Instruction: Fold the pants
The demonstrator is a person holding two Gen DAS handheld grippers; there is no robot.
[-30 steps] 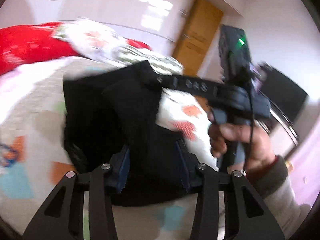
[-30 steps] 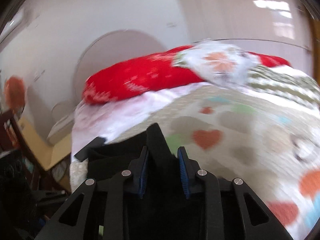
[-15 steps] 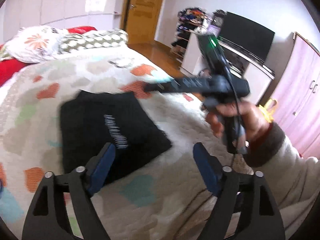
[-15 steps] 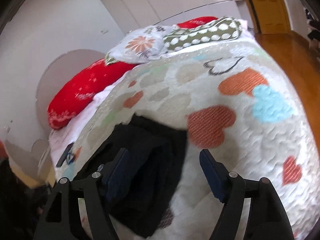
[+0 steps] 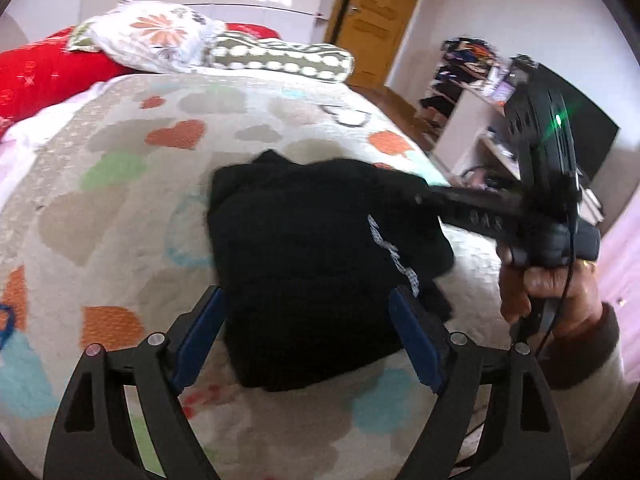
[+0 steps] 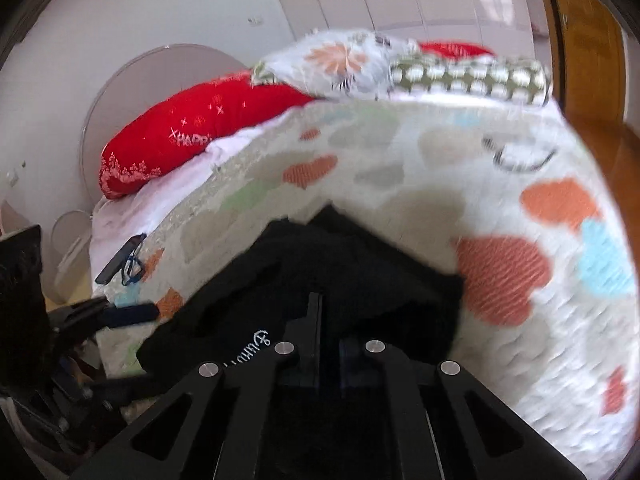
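On bedspread [image 5: 120, 216]: folded pants [image 5: 312, 264], long axis toward pillows [image 5: 160, 36].

the left wrist camera sat low over the bed [image 5: 120, 208], close in, looking forward between its own wide-spread jaws across the black pants [image 5: 312, 264] toward the pillows [image 5: 152, 36] and the door [image 5: 376, 20]. it caught the right gripper [image 5: 424, 196] coming in from the right side. the right wrist camera rode nearer still, nearly on the pants [image 6: 320, 264], facing the bed's [image 6: 400, 168] head end and the red pillow [image 6: 192, 128]. both views shared the pants, the heart-print cover and the pillows.
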